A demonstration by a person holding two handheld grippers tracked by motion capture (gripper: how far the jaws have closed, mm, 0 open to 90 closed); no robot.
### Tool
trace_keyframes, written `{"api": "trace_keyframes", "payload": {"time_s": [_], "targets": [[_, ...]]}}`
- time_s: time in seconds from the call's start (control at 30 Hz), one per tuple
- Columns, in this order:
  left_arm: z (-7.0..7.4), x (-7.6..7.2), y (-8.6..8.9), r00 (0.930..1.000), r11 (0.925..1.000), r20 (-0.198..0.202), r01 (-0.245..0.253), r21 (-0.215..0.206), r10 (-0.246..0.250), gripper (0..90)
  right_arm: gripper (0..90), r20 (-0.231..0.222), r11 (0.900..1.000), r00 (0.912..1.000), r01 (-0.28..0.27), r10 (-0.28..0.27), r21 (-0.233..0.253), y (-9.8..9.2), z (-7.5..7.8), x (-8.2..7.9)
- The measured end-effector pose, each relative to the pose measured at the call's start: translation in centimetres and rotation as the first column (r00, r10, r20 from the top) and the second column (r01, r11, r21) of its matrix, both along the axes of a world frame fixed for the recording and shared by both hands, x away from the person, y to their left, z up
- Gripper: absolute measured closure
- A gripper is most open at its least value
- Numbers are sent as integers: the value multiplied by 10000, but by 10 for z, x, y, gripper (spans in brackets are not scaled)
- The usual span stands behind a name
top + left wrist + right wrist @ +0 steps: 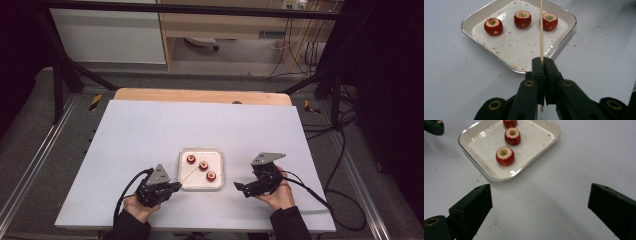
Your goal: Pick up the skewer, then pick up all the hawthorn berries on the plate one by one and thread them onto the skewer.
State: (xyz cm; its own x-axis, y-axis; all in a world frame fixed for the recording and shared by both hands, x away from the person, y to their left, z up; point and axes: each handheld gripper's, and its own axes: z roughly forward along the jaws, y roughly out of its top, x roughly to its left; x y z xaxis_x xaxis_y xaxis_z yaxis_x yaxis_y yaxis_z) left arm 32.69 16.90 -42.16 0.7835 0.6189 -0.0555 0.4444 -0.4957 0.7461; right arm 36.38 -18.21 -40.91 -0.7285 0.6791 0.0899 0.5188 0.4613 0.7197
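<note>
Three cored red fruits (522, 19) sat in the white tray (564, 41), middle of the table (150, 130), and I had my left gripper (543, 61) clamped tight on a thin wooden skewer (541, 32), its tip reaching out over the tray. My right gripper (245, 187) waited just right of the tray, jaws spread wide, gripping nothing, low to the table. The job in hand, I judged, was spearing fruit: I needed to line the point up with the hollow centre of the nearest piece, keep the stick level, and push straight so it wouldn't skid off the skin. Steadying the fruit with my free jaws would have helped. My left gripper view showed the skewer's tail poking out below the jaws and crumbs scattered across the tray; from the high view the stick was a faint line. My right gripper view showed the fruits strung in a row running away from me.
</note>
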Motion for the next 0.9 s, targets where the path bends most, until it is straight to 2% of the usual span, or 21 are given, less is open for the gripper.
{"api": "trace_keyframes", "payload": {"time_s": [0.03,0.07,0.13,0.53,0.6,0.67,0.9], "targets": [[0,-1,1,10000,10000,-7,-72,-41,72,883,66,53,9999,10000,-57,56,83,3,1,1],[-2,2,2,9994,9997,297,197,-162,-192,883,61,5,9999,10000,-93,93,123,7,2,2],[-3,0,4,9992,9997,384,111,-202,-103,883,52,2,9999,9999,-143,143,70,14,4,5],[-10,0,12,9995,9985,291,-135,-532,150,882,35,-657,9999,9978,-118,126,113,48,8,24],[-10,1,14,9993,9988,281,-216,-430,228,882,35,-732,9999,9972,-120,119,1,52,9,27],[-11,1,15,9994,9983,229,-248,-529,261,882,40,-693,9998,9975,-130,117,-173,57,9,30],[-11,1,17,9993,9981,238,-275,-560,289,881,78,-1046,9967,9944,-248,166,-779,75,9,37]]}}
